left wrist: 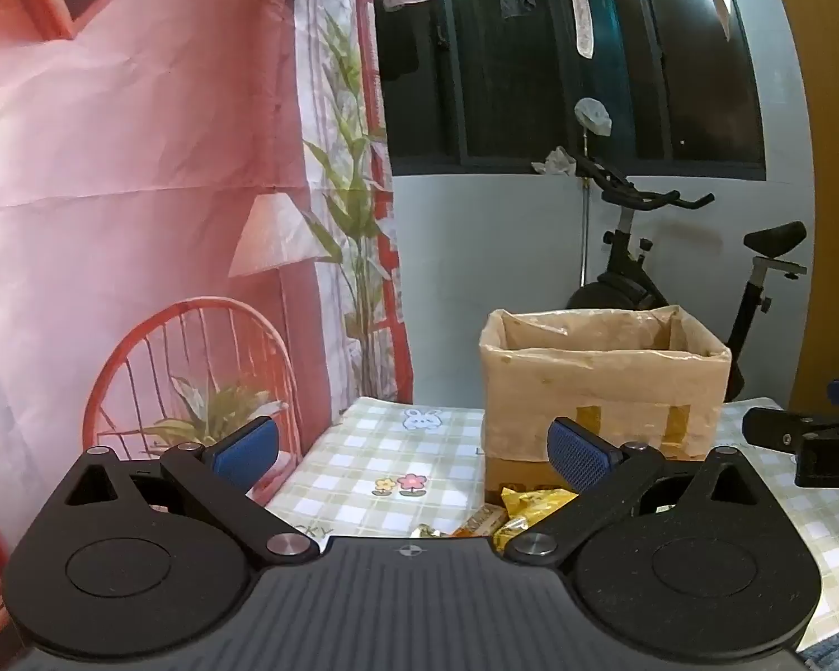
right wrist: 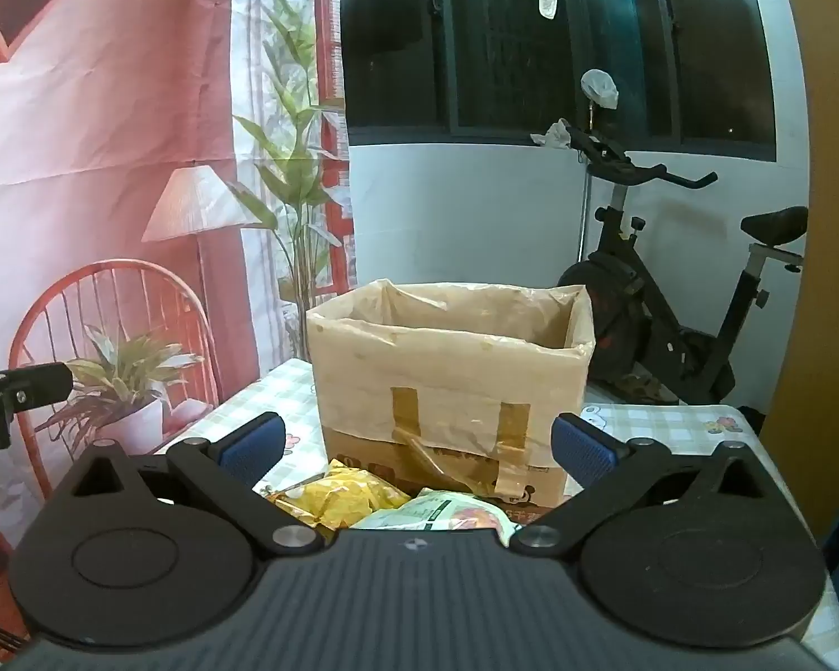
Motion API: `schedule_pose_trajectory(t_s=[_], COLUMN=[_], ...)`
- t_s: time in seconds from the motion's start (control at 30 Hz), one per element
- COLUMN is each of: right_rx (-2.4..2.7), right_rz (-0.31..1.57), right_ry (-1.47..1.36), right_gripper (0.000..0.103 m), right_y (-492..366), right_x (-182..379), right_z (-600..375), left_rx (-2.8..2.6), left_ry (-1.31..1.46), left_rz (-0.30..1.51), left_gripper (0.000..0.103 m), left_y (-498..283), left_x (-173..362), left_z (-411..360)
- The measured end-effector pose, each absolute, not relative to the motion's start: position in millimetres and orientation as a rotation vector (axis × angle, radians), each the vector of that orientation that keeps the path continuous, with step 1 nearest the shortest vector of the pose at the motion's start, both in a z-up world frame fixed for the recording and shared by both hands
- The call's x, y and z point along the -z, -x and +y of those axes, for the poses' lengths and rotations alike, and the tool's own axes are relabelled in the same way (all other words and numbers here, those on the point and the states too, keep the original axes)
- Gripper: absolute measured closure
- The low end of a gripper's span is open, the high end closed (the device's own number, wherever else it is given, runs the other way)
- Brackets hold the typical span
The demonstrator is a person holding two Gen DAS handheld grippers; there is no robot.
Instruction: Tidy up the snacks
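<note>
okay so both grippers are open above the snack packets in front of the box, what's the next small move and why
Probably lower the right gripper onto the yellow packet and close on it. Both it and the left gripper are open and hold nothing, the packet lies loose on the checked tablecloth just ahead of the right fingers, and the lined cardboard box stands open right behind it.

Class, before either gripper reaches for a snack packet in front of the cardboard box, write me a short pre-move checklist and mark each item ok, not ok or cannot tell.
1. Left gripper open, nothing between its fingers: ok.
2. Right gripper open and empty: ok.
3. Cardboard box upright, top open: ok.
4. Yellow packet within view on the table: ok.
5. White and green packet fully visible: not ok, partly hidden by the gripper body.
6. Room left inside the box: cannot tell.
</note>
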State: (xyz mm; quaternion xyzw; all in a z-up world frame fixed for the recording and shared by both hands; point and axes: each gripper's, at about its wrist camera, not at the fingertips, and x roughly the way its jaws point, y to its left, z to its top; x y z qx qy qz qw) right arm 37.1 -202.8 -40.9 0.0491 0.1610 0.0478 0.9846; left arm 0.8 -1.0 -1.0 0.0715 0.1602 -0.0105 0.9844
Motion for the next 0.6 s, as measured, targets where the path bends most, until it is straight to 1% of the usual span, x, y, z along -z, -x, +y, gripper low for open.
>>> schedule_pose_trajectory(t_s=[0.13, 0.27, 0.37, 0.6], right_rx=[-0.105, -0.109, -0.103, -0.097], right_rz=[0.309, 0.338, 0.318, 0.312], right_ry=[-0.090, -0.113, -0.128, -0.125], right_gripper=[0.000, 0.000, 0.000, 0.000], right_y=[-33, -40, -34, -33], right_x=[42, 44, 48, 47], right_z=[-198, -202, -206, -205], left_rx=[0.012, 0.017, 0.019, 0.017], left_ry=[-0.131, -0.123, -0.163, -0.158], left_rz=[0.320, 0.289, 0.289, 0.292], left_gripper=[0.000, 0.000, 0.000, 0.000], left_y=[-2, 7, 2, 2], left_x=[0, -5, 4, 6], left_z=[2, 7, -3, 1])
